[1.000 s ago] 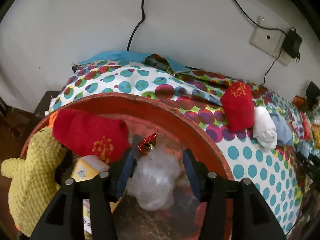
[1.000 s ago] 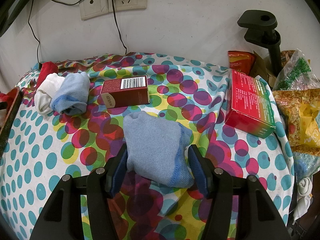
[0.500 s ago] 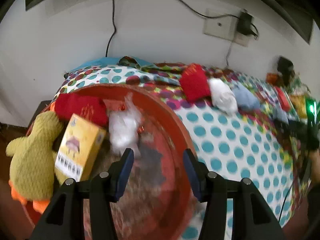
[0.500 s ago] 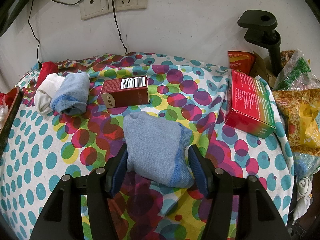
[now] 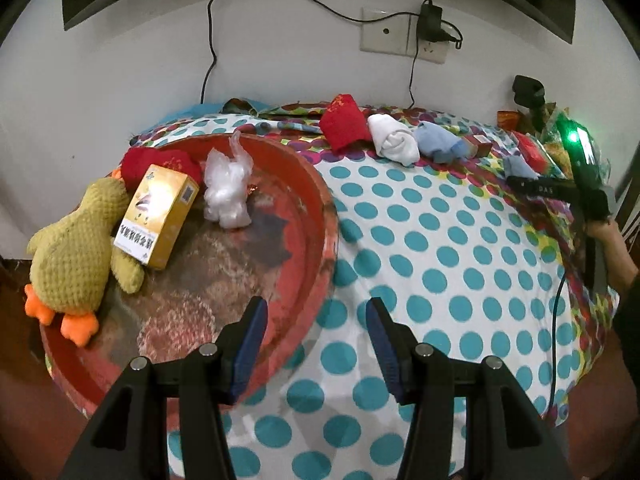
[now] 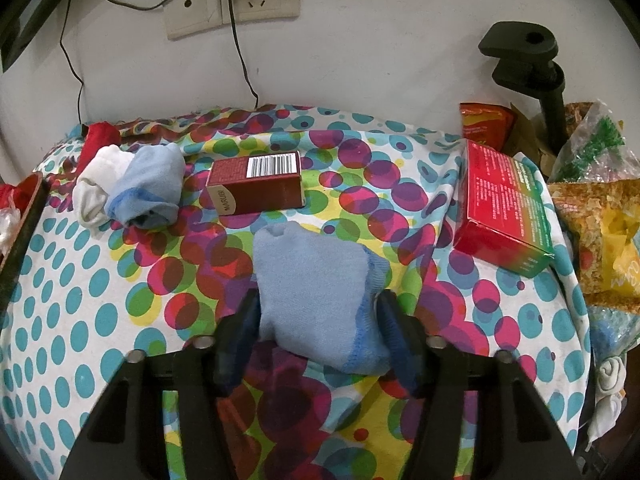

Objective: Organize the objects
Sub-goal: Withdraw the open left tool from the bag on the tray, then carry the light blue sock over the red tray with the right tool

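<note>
While closing on the blue sock [image 6: 316, 288], right claw [image 6: 318, 340]; left claw [image 5: 316, 344] agape, empty, astride the basin rim [image 5: 320, 256].

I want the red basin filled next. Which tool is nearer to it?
Left. The left tool hangs right over the red basin's near rim, empty. The right tool is across the table, jaws closing around a light blue sock.
</note>
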The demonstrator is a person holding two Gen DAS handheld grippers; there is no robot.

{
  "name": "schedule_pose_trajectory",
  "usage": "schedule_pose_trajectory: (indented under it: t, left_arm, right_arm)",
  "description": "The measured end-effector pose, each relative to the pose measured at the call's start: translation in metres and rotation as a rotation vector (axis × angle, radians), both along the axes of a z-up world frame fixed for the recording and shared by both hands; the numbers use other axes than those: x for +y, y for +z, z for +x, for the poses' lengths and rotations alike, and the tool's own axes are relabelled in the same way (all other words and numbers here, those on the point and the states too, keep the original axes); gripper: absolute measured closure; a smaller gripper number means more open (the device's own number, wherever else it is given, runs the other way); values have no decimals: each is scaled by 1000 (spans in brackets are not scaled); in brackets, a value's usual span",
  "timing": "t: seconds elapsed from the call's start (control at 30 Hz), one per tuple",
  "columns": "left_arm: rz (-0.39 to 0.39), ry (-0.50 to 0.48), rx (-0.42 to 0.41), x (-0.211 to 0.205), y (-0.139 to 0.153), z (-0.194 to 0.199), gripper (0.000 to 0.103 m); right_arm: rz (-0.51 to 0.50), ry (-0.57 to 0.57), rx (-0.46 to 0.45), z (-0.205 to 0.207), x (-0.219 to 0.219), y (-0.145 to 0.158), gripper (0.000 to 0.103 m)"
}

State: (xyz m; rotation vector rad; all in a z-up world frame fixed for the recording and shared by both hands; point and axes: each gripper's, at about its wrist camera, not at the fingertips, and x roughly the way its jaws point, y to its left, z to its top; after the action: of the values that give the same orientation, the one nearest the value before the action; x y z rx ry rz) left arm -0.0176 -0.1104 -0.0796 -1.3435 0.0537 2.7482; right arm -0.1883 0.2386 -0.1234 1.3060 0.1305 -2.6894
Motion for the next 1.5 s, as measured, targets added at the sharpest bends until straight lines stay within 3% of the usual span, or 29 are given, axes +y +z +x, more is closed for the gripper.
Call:
schedule_pose_trajectory:
  t: [0.1, 0.3, 0.53, 0.73, 0.9, 1.23, 1.5]
  left_arm:
    - [-23, -23, 15, 7, 0, 10, 50]
    - [16, -46, -1, 11, -6, 19, 50]
    - [0, -24, -1, 5, -6, 33, 50]
    - [-29, 8, 55, -8, 3, 54, 50]
    - [14, 24, 54, -24, 3, 62, 50]
    - [1, 49, 101, -42, 12, 70, 50]
    - [10, 73, 120, -54, 21, 74, 50]
  right_arm:
    - [5, 3, 2, -1, 2, -1, 63]
    - [16, -1, 3, -1, -1, -2, 64]
    - [28, 0, 7, 0, -3, 0, 64]
    - [39, -24, 1, 1, -5, 1, 64]
    - [54, -18, 4, 7, -14, 12, 65]
    - [53, 38, 0, 24, -46, 39, 65]
    - [23, 159, -27, 51, -102, 61, 65]
